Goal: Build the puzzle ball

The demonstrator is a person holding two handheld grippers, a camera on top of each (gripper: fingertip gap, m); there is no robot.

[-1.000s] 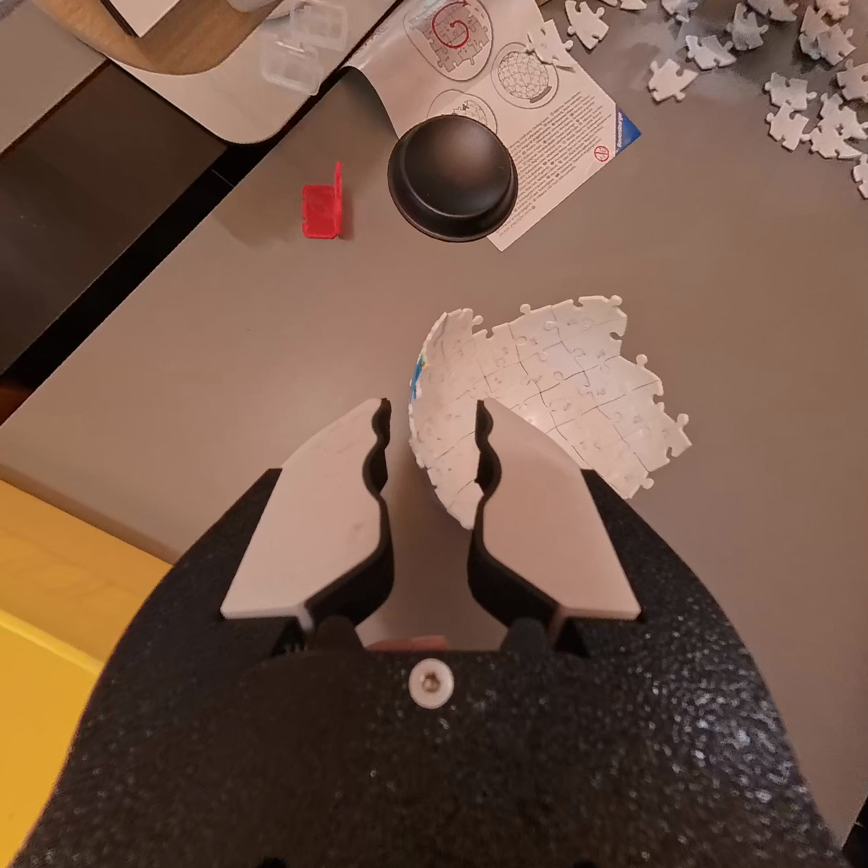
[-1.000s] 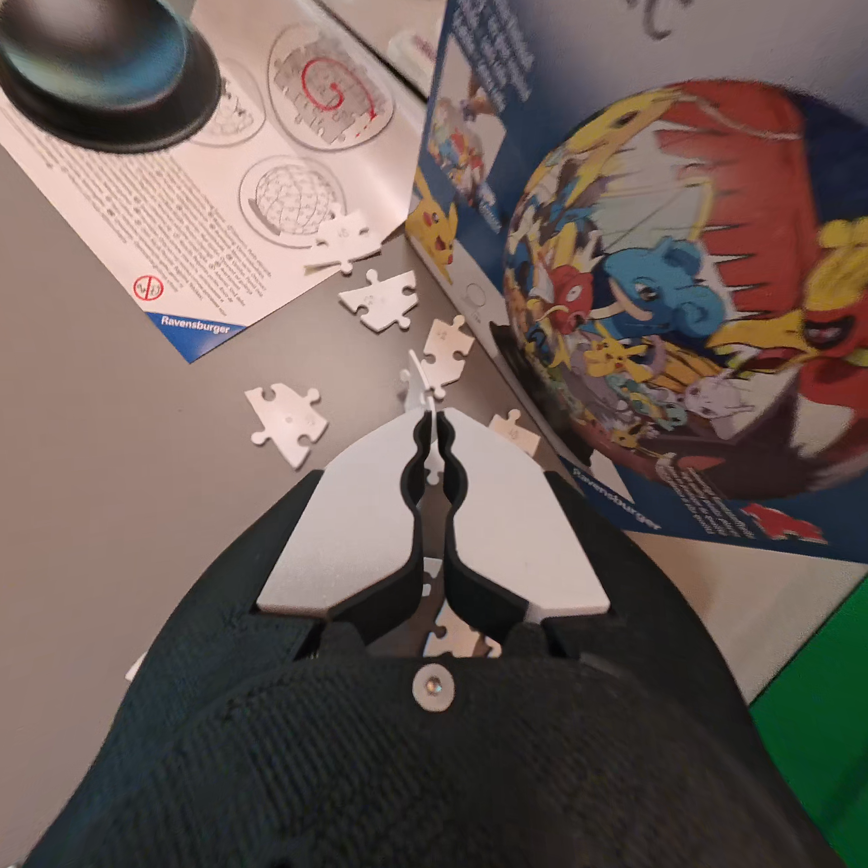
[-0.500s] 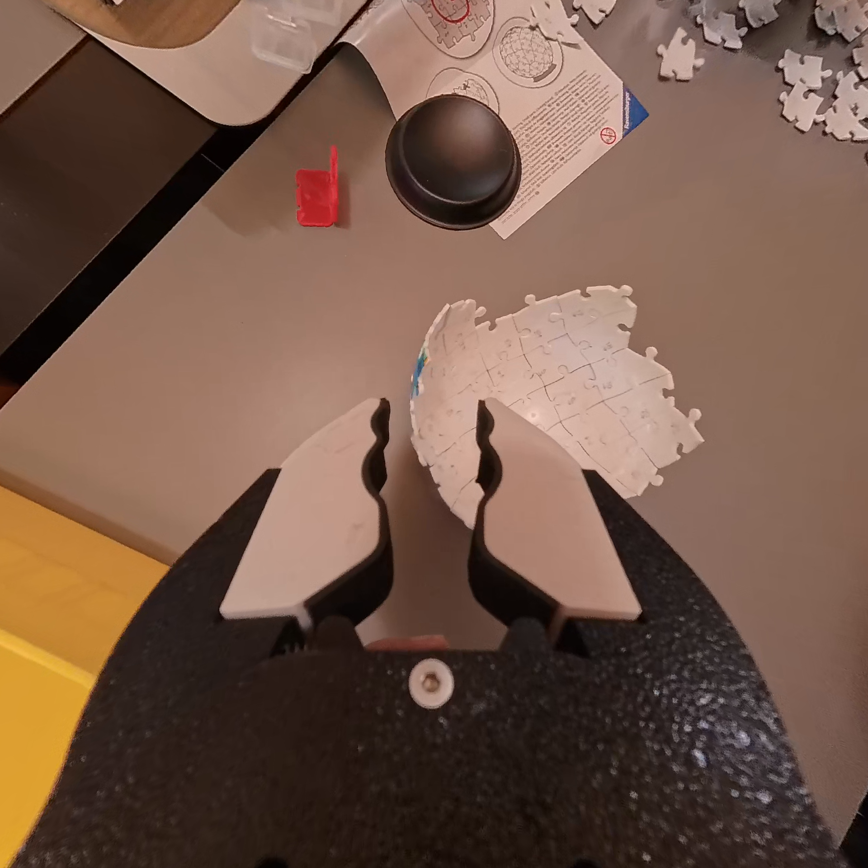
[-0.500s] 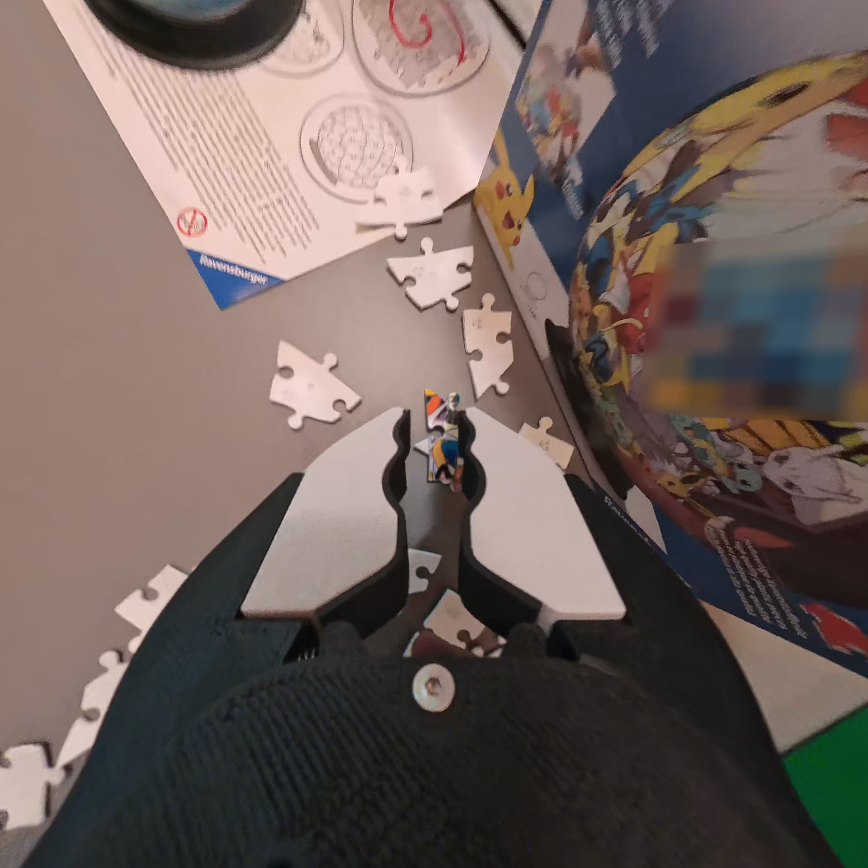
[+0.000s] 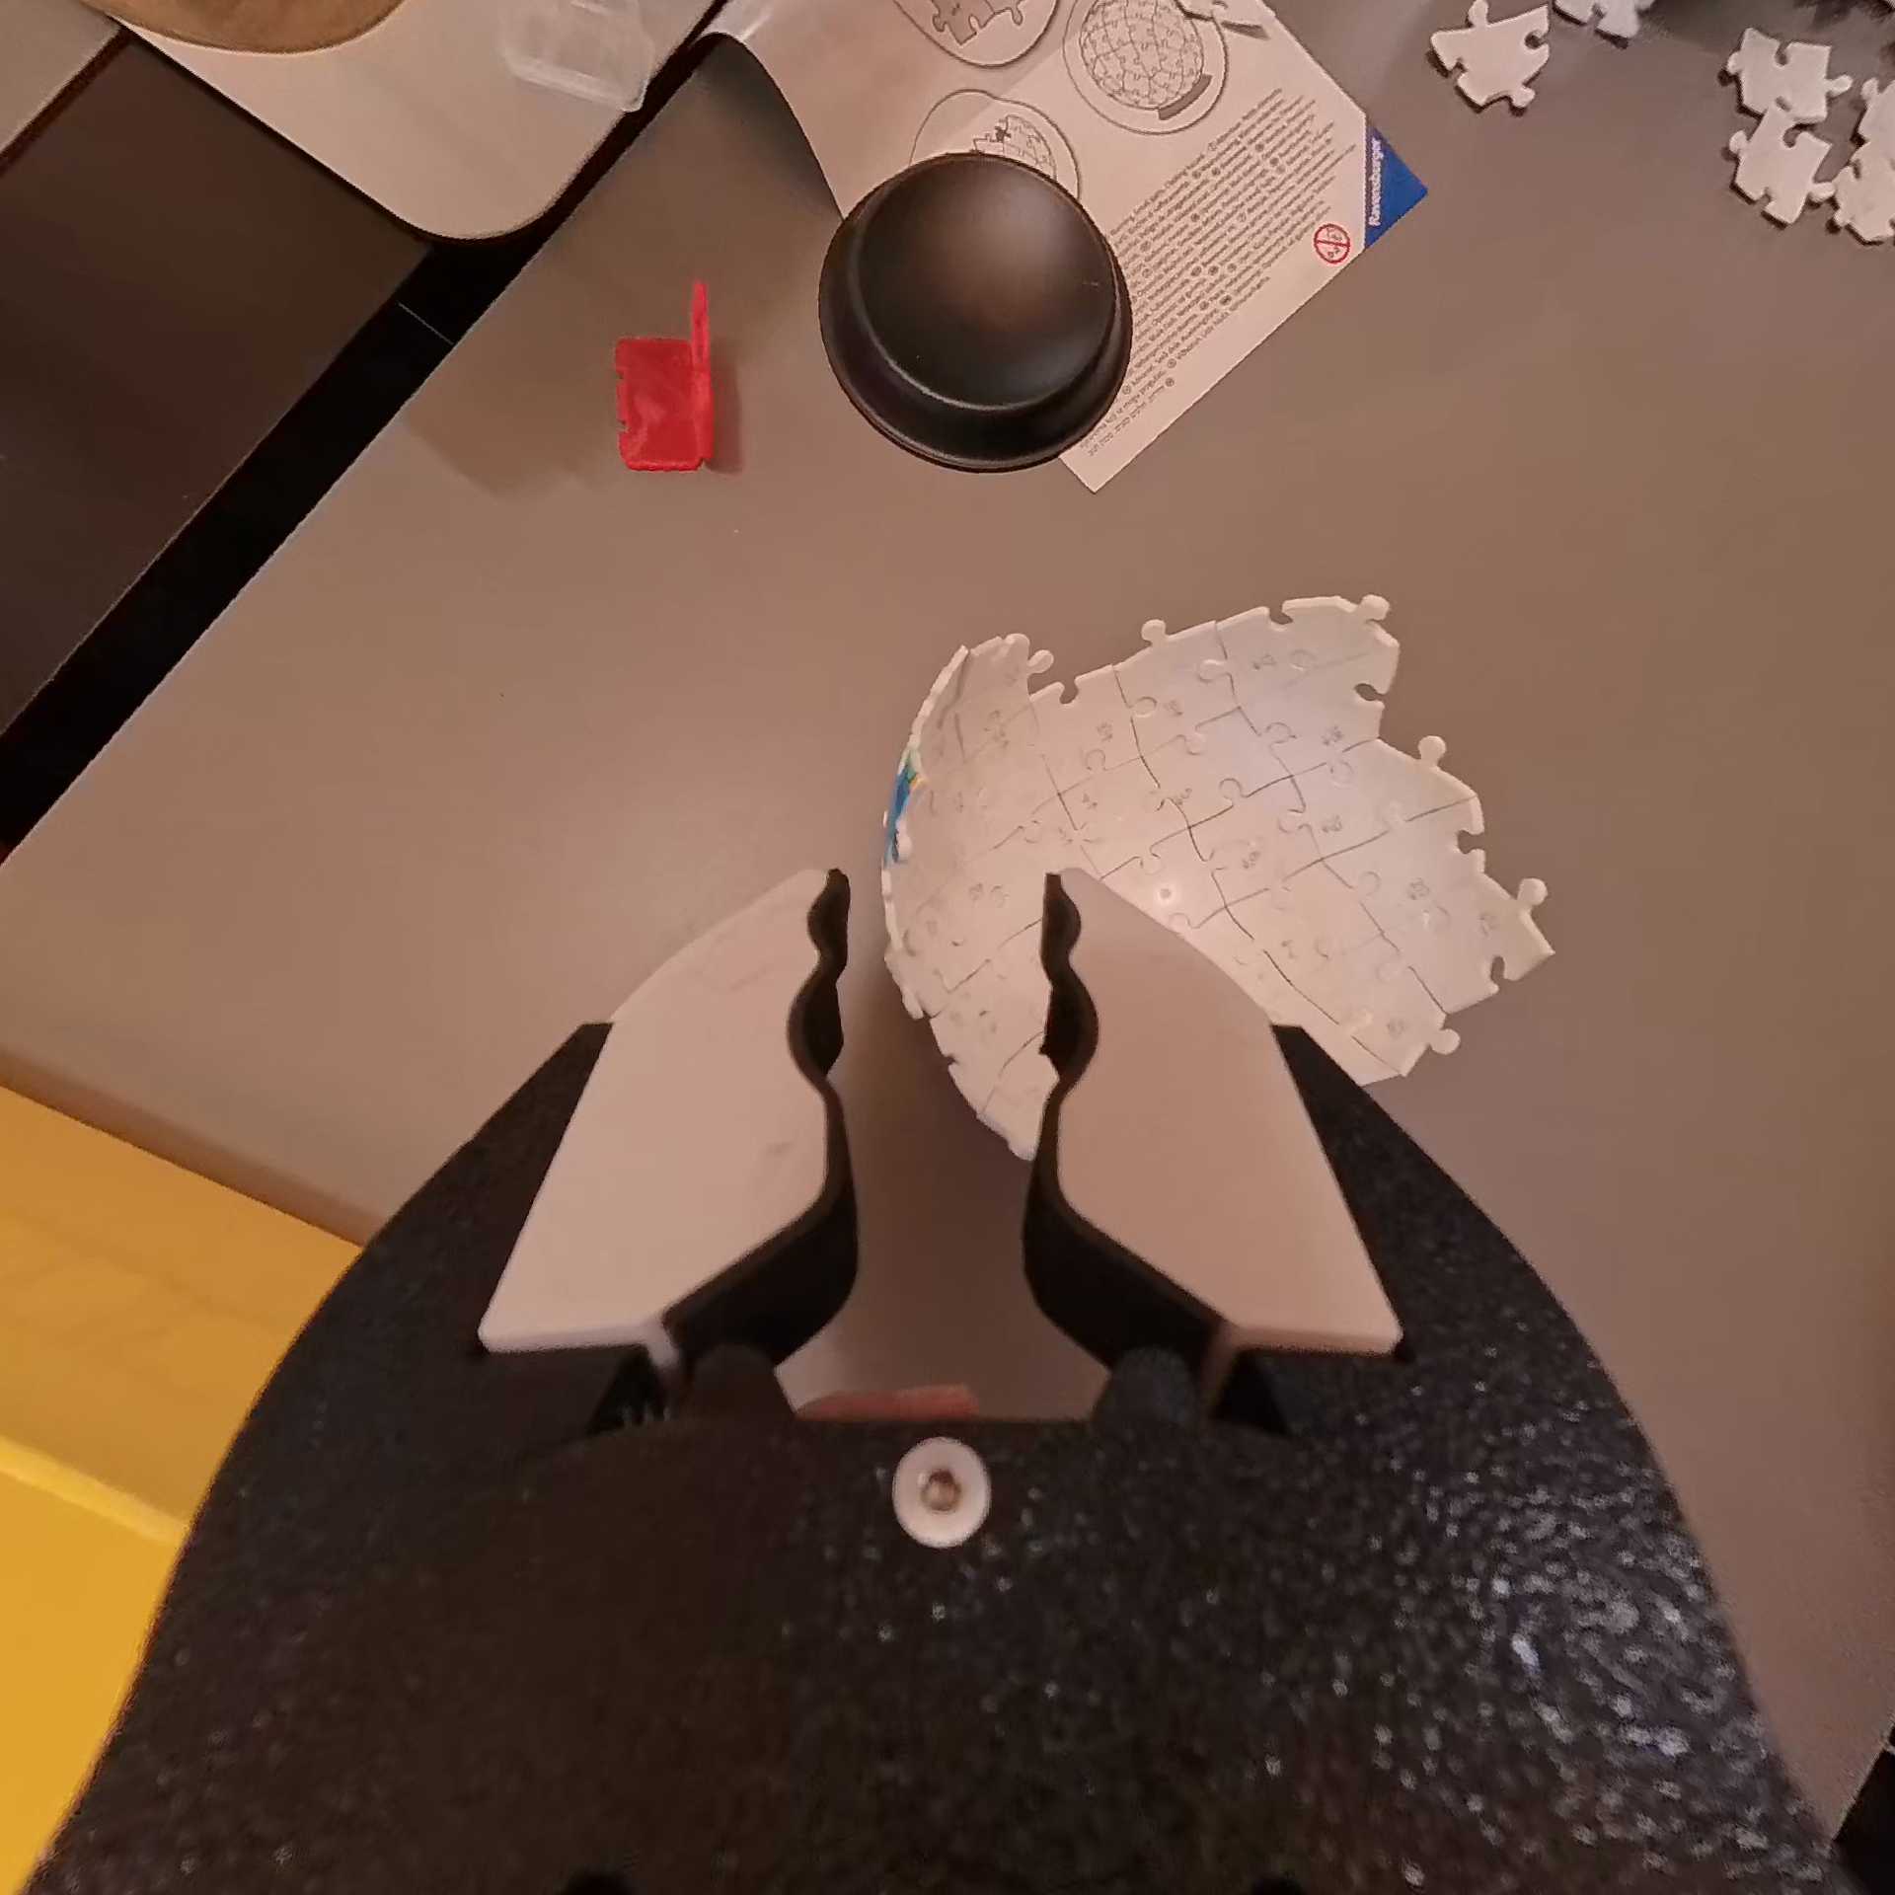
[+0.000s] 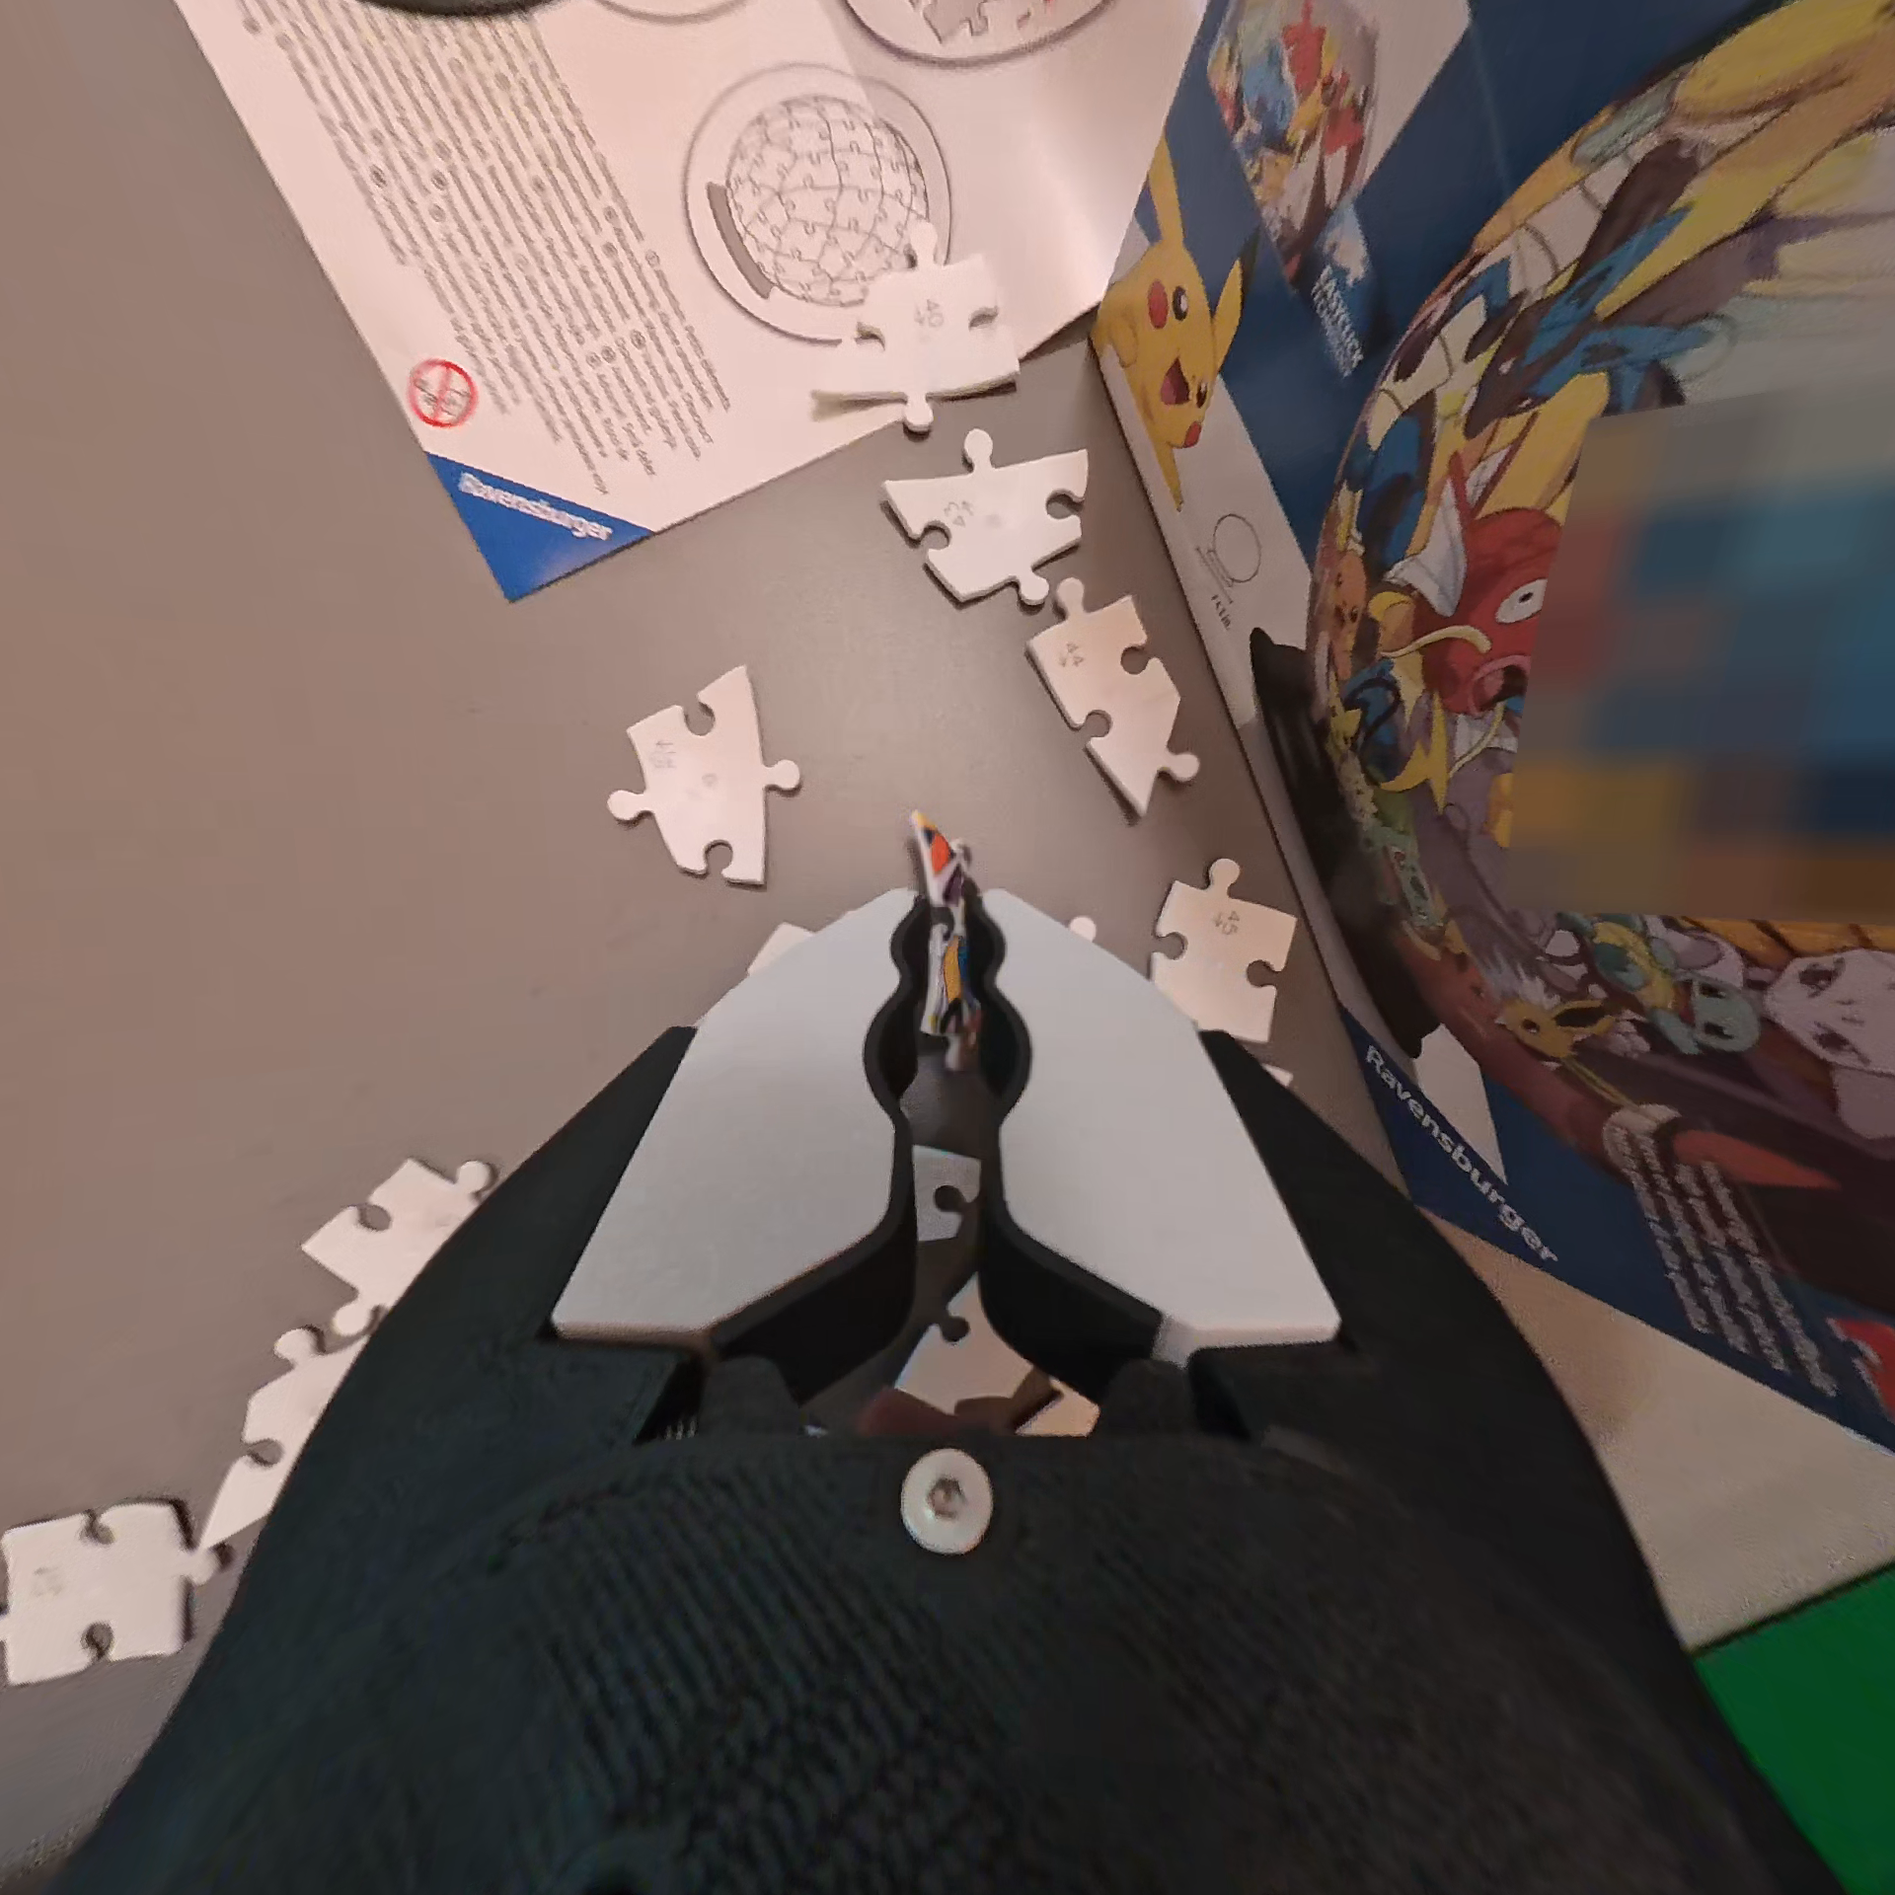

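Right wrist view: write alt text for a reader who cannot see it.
The right gripper is shut on a colourful puzzle piece held on edge between its fingers, above a grey table. White face-down pieces lie scattered around it, with an instruction sheet beyond and the illustrated puzzle box standing at right.

The right finger (image 5: pixel 1159 1077) of the left gripper hid the near edge of the shell (image 5: pixel 1210 820). The sheet (image 5: pixel 1210 185) ran off the top past the jaws. Loose pieces (image 6: pixel 923 1210) under the right gripper's jaws were partly hidden.
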